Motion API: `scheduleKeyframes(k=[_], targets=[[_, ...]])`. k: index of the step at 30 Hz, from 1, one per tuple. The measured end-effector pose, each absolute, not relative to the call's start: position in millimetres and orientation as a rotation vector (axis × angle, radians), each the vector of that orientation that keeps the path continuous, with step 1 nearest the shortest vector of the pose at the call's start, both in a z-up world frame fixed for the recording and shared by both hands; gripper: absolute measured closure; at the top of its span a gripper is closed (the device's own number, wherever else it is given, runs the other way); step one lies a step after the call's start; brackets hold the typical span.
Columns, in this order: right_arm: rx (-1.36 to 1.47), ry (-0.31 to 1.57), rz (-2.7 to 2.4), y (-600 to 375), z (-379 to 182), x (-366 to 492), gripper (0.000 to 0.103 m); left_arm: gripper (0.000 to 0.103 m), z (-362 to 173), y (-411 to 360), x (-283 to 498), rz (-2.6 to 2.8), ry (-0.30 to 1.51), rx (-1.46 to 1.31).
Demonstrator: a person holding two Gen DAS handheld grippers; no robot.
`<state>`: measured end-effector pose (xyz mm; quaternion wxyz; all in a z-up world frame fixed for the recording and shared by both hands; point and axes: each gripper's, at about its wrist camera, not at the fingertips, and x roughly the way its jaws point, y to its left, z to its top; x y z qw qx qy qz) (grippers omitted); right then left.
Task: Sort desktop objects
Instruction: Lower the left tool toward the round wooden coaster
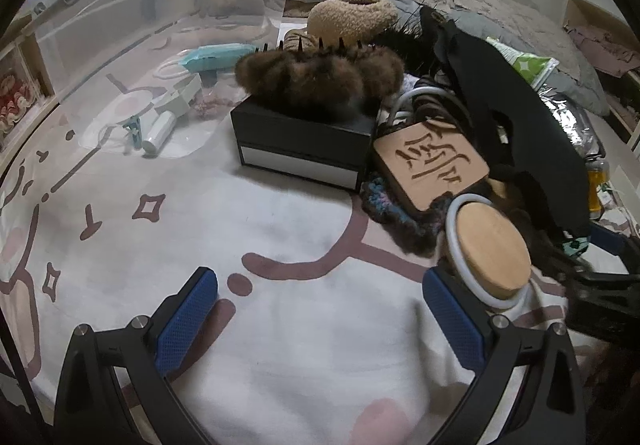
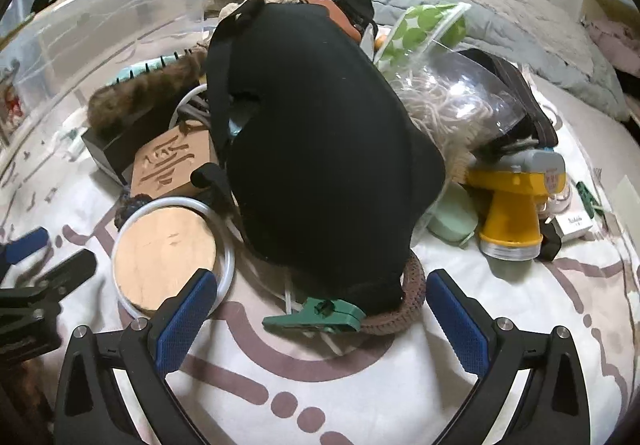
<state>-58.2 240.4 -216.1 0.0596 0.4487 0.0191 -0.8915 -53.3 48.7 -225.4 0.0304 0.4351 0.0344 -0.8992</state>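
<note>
**Both claws open over the cluttered rug**

The left claw (image 1: 320, 321) gapes empty above bare patterned rug (image 1: 240, 213); a round wooden lid (image 1: 494, 249) touches its right finger. Ahead lies a wooden block (image 1: 430, 165) with carved characters. The right claw (image 2: 320, 319) stands open around a green clothespin (image 2: 316, 319), long axis crosswise, under a black cap (image 2: 320, 141).

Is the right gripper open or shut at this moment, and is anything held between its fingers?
Open and empty. The right gripper has its blue pads spread wide, with the green clip lying on the blanket between them, ungripped.
</note>
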Motion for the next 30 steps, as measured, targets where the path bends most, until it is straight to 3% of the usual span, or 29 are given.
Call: scheduleKeyframes(k=[3, 11, 21, 30], targets=[[1.419, 0.013, -2.708, 252, -223, -63, 0.000, 0.000, -227, 49, -55, -2.777, 0.140, 1.347], [1.466, 0.114, -2.686, 246, -238, -72, 0.000, 0.000, -233, 59, -63, -2.800, 0.139, 1.343], [1.406, -0.006, -2.672, 251, -223, -59, 0.000, 0.000, -226, 66, -57, -2.850, 0.128, 1.316], [1.367, 0.100, -2.665, 252, -213, -21, 0.000, 0.000, -221, 69, -47, -2.893, 0.184, 1.337]])
